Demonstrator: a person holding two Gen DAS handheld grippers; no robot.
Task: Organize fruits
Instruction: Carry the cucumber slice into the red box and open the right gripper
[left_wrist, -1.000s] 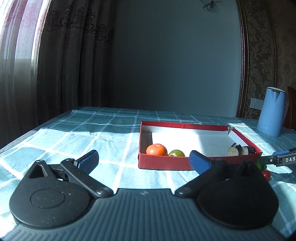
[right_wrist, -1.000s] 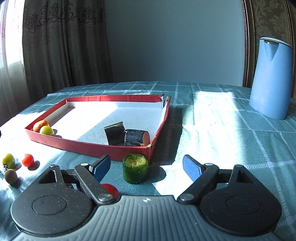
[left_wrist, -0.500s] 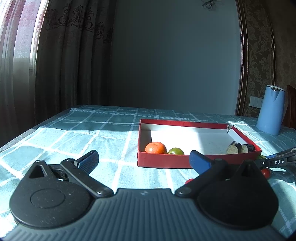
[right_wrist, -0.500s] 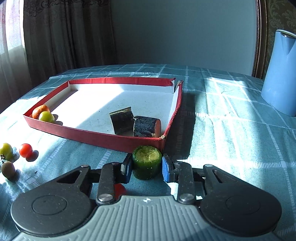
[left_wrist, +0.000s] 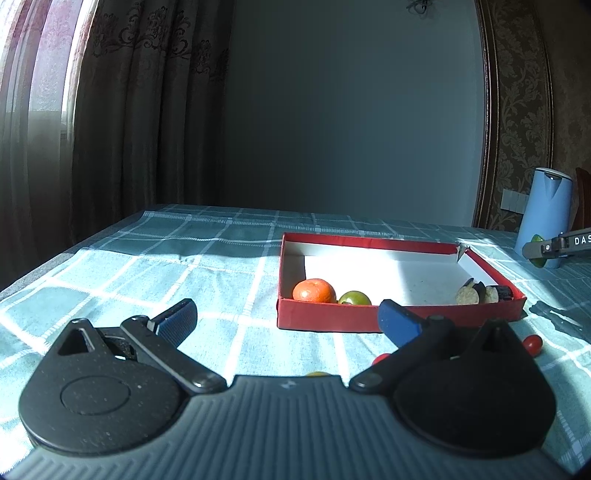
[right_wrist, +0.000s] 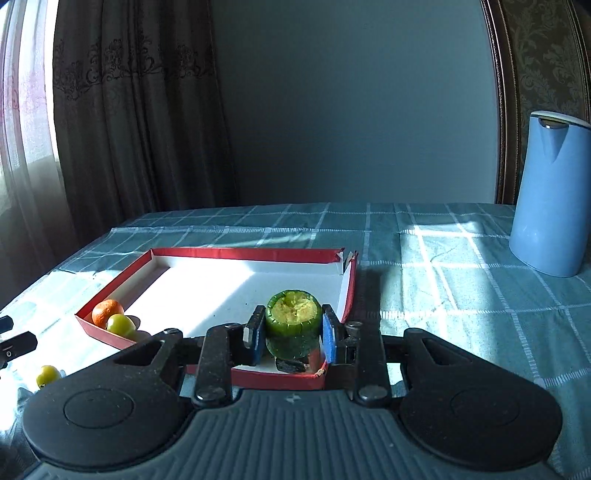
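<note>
The right claw (right_wrist: 294, 334) is clenched on a green cucumber chunk (right_wrist: 293, 323), its blue pads pressing the chunk's two sides, cut face up. The chunk is lifted off the table and hangs above the near right corner of the red box (right_wrist: 236, 254), over a dark eggplant piece (right_wrist: 291, 365) that lies inside that corner. In the box's near left corner an orange mandarin (right_wrist: 107, 312) sits touching a small green fruit (right_wrist: 120, 325). Another yellow-green fruit (right_wrist: 48, 374) lies on the checked tablecloth (right_wrist: 461, 288) outside the box, near its left end. A blue jug (right_wrist: 550, 192) stands upright toward the table's far right corner.

The left claw (left_wrist: 286, 323) is released, its fingers spread wide with nothing between them, low over the table in front of the box's (left_wrist: 332, 325) near wall. From this side the mandarin (left_wrist: 314, 291) and green fruit (left_wrist: 354, 298) show in the near left corner, and sliced eggplant pieces (left_wrist: 484, 293) in the near right corner. A small red tomato (left_wrist: 533, 343) rests on the cloth just outside the box's near right corner, and a second red one (left_wrist: 380, 358) peeks out beside the left claw's right finger. The right claw (left_wrist: 535, 251) shows at the right edge, carrying the chunk in front of the jug (left_wrist: 546, 214).
</note>
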